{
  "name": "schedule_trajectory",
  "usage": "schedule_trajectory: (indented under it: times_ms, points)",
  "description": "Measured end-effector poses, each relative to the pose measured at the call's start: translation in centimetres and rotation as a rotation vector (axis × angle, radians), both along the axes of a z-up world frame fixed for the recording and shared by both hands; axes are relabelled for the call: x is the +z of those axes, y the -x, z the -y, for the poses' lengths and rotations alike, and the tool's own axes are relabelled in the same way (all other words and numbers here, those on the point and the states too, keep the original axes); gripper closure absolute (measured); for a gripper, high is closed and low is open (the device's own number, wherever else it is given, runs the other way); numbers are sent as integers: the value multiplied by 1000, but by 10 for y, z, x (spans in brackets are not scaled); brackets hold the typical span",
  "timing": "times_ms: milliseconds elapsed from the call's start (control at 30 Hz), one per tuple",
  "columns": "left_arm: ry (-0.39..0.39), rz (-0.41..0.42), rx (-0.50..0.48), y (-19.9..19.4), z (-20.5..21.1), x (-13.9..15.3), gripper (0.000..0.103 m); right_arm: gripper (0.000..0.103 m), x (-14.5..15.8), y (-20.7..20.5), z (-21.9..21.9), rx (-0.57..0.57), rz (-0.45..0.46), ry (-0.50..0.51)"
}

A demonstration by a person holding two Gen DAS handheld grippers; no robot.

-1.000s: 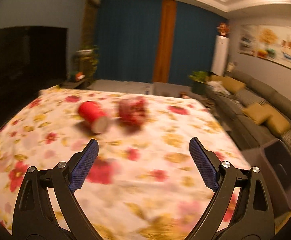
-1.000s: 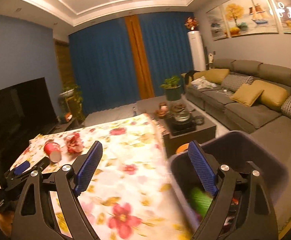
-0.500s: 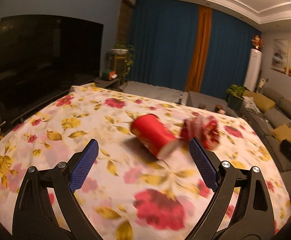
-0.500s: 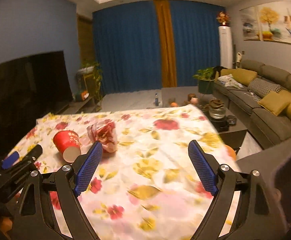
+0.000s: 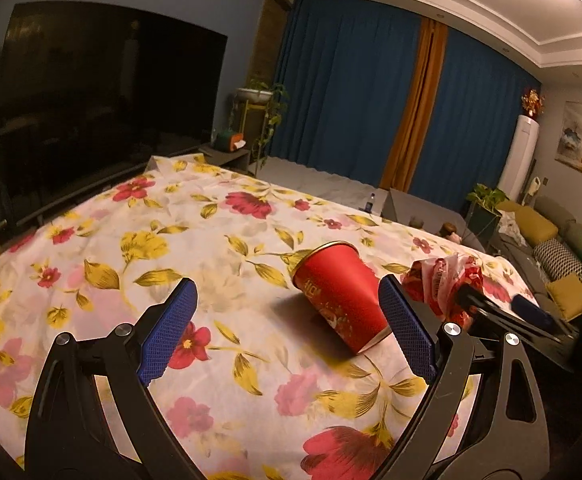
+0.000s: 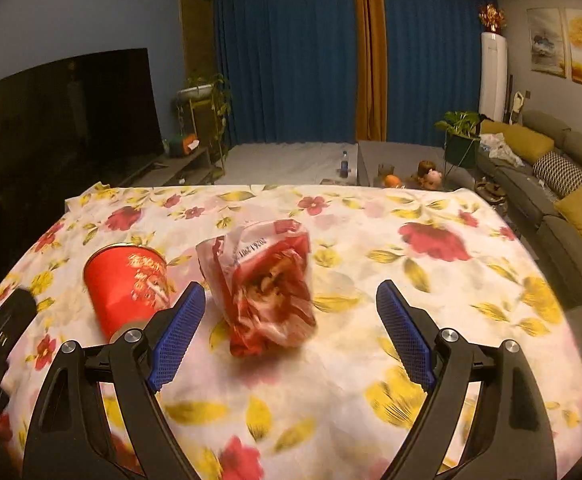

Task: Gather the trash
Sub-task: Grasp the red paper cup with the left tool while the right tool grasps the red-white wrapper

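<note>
While both grippers stand wide and empty, centre the right gripper (image 6: 291, 332) on the wrapper (image 6: 267, 284) at its 12 o'clock; the left gripper (image 5: 287, 332) takes the cup (image 5: 339, 292), lying at 1 o'clock; close gently.

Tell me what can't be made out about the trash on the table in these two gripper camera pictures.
- Red cup: its mouth, left wrist view, partly behind the left gripper finger; whether anything is inside is unknown.
- Same cup, right wrist view: mouth end hidden behind the right gripper finger.
- Crumpled red wrapper: print blurred, unreadable; in the left wrist view it is partly covered.
- Trash bin: in neither view.
</note>
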State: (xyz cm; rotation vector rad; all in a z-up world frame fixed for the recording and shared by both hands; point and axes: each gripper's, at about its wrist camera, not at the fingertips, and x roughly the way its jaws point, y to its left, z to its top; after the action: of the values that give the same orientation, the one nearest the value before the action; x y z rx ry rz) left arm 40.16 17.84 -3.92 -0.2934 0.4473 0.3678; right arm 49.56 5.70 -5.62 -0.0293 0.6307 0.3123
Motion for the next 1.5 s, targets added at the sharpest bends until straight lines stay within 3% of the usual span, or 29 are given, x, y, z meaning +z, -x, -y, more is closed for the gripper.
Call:
schedule_trajectory:
  times_ms: [167, 233, 300, 333, 433, 467, 767, 867, 1000, 1167, 1333, 1500]
  points:
    - [20, -4, -10, -2, -2, -2, 13, 19, -7, -18, -9, 15, -60, 2]
    - [31, -10, -15, -4, -4, -4, 13, 30, -13, -25, -12, 24, -102, 6]
    - [41, -15, -18, -6, -5, -5, 13, 50, -17, -30, -9, 24, -138, -10]
    - [45, -17, -26, -7, -5, -5, 13, 51, -18, -31, -6, 11, -143, -26]
    - [45, -23, -47, -10, -1, -6, 13, 71, -16, -27, 5, 16, -128, -78]
    - [46, -25, -51, -11, -1, -6, 13, 73, -14, -23, 9, 4, -112, -84]
    - [19, -92, -97, -46, 22, -10, 13, 75, 11, 2, 51, -53, -28, -179]
    - [-28, -130, -91, -67, 31, -12, 13, 75, 16, 1, 58, -60, -29, -217]
    - [38, -211, -100, -92, 27, -24, 13, 75, 16, -1, 55, -53, -33, -214]
    - [109, -252, -119, -105, 16, -35, 13, 75, 14, 1, 50, -41, -27, -199]
    - [159, -256, -150, -107, 11, -41, 33, 75, 15, 4, 49, -37, -18, -193]
    - [185, -245, -168, -105, 9, -42, 43, 75, 16, 6, 48, -29, -16, -191]
